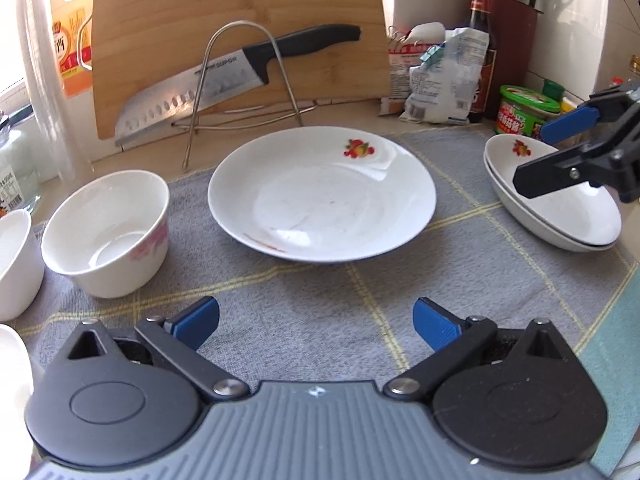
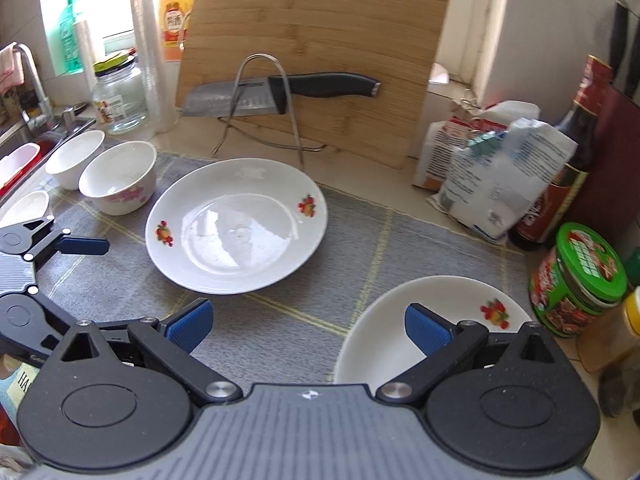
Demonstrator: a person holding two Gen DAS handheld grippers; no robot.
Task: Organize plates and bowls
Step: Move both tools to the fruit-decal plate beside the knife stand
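With both grippers, left gripper (image 1: 316, 322) and right gripper (image 2: 309, 326), spread and empty, we should pinch the lone plate (image 1: 322, 194) at 12 o'clock by its near rim, keeping it level toward the plate stack (image 1: 552, 196) at 2 o'clock.

A bamboo cutting board (image 1: 240, 40) leaned upright at the back; a black-handled knife (image 1: 240, 76) rested across a wire rack (image 1: 244, 92) in front of it; a grey checked mat (image 1: 320, 304) covered the counter; to the right stood crumpled packets (image 1: 440, 76), a dark sauce bottle (image 1: 482, 40) and a green-lidded jar (image 1: 526, 110); a glass jar (image 2: 120, 96) sat near the sink's faucet (image 2: 32, 80).
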